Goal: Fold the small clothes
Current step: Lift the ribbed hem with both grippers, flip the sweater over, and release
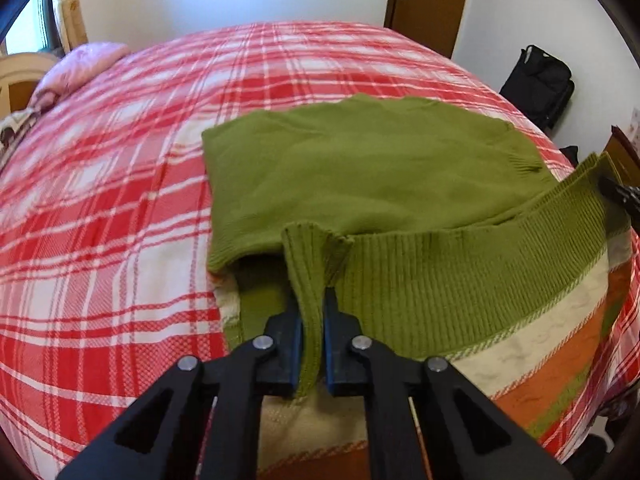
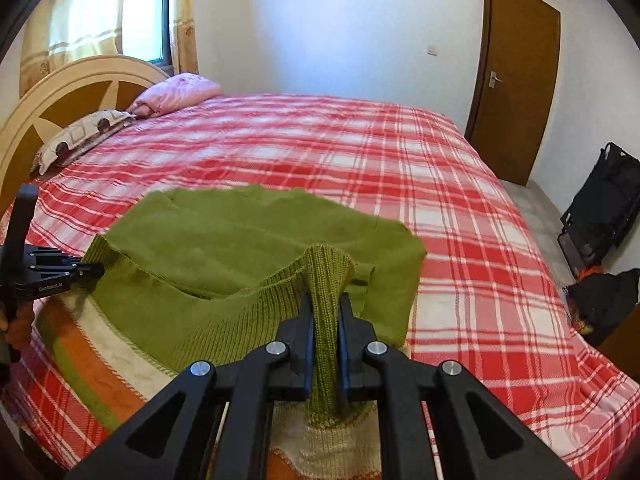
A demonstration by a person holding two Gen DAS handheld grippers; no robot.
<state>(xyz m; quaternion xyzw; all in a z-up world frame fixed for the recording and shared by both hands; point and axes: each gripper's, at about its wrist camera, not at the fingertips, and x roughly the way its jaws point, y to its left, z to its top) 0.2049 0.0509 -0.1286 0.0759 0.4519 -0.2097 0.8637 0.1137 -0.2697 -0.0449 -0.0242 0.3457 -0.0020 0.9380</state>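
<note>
While both grippers pinch the ribbed hem, the green knit sweater [image 1: 360,168] lies flat near the foot edge of the bed [image 1: 100,200], on a striped blanket [image 1: 540,360] draped over that edge, with its body running toward the middle of the plaid bedspread.

Left gripper [image 1: 311,320]: jaws narrow, clamped on a bunched fold of hem at one corner. Right gripper [image 2: 325,320]: same, jaws narrow on a bunch of rib at the other corner.

Risks, as I judge them:
- Rib knit stretches. If the hands pull apart, the hem elongates and the fold line ends up skewed.
- Each pinch looks like it takes only the rib band. The gape under the hem in the left view suggests the top layer alone is held at that spot, so a lift could open the sweater rather than fold it.
- Uneven lift heights twist the body; the far edge already looks wavy.
- Sweater may drag the loose blanket along if carried low.

View differences:
- Left wrist view shows the dark opening under the hem by its own jaws, plus the hem band running out to the right gripper at frame edge.
- Right wrist view shows the whole left gripper from the side, the headboard [image 2: 60,96], pillows [image 2: 176,92], and the far sweater corner hanging toward the bedspread.
</note>
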